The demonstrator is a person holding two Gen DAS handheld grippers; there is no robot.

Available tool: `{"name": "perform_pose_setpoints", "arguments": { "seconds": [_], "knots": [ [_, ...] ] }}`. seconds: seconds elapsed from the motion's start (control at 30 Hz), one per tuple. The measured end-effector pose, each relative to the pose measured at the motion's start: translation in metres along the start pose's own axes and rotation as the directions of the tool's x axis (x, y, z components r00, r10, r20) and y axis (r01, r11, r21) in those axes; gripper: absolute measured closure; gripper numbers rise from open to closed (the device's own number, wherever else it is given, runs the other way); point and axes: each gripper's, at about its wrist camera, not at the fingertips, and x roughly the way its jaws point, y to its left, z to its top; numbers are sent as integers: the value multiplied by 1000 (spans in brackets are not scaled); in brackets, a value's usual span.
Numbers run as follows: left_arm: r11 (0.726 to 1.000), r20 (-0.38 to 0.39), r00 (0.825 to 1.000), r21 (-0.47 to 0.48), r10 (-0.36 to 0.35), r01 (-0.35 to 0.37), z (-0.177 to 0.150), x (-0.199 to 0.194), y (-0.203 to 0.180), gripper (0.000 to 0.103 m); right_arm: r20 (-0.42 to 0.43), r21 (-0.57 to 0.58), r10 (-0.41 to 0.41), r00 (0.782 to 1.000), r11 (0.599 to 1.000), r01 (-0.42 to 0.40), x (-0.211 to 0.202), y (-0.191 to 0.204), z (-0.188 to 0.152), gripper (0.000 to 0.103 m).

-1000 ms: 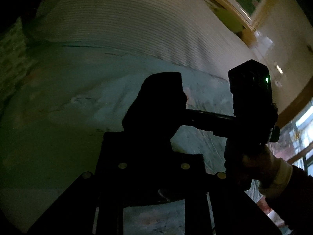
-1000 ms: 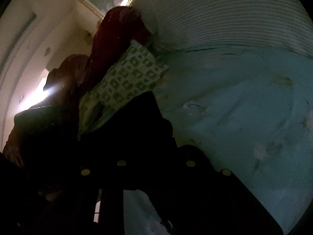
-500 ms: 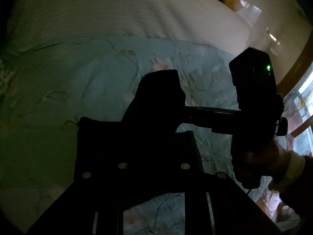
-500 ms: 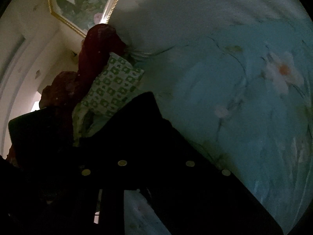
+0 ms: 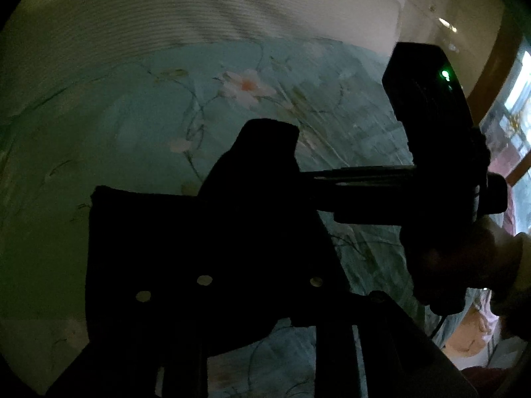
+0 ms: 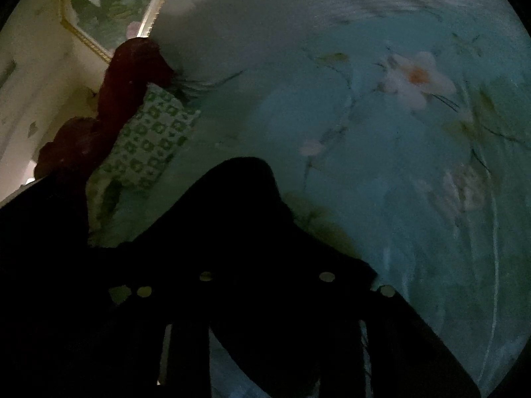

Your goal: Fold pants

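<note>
The pants [image 5: 186, 258] are black and show as a dark mass over the light blue flowered bedsheet [image 5: 132, 126]. My left gripper [image 5: 265, 152] is shut on a bunch of the pants fabric, which hangs below it. My right gripper [image 6: 245, 185] is shut on another part of the pants [image 6: 252, 285]. In the left wrist view the right gripper's body [image 5: 431, 139] with its green light sits at the right, held by a hand, its fingers reaching left into the same dark fabric. The fingertips are hidden in black cloth.
A white ribbed cover [image 5: 166, 13] lies across the far end of the bed. A green-and-white checked pillow [image 6: 149, 139] and a dark red cloth [image 6: 129, 76] lie at the left. A framed picture [image 6: 109, 3] hangs on the wall. A window [image 5: 511, 126] is at the right.
Both grippers have tilted down and moved along the bed with the pants. The ribbed cover slid up in view and more flowered sheet shows. More pants fabric now spreads below the left gripper.
</note>
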Motion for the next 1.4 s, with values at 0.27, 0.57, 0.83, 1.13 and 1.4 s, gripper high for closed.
{"name": "perform_pose_setpoints", "arguments": {
  "seconds": [0.27,0.57,0.83,1.13,1.4],
  "knots": [
    [997,-17,997,31,-72,72,-10,6,-23,49,-4,73,-119,993,990,119,-23,-13,-14,65],
    [980,-42,980,24,-197,198,-18,2,-28,37,11,233,-237,971,945,228,-60,-31,-38,39],
    [969,-15,970,37,-242,242,-21,-24,-19,29,68,365,-302,951,895,258,-86,-29,-39,25],
    [974,25,979,-97,-201,203,-18,-47,40,28,88,350,-307,948,900,259,-78,-1,-31,19],
    [973,44,992,-194,-122,128,-12,-50,98,27,87,270,-301,950,925,268,-59,32,-19,17]
  ]
}}
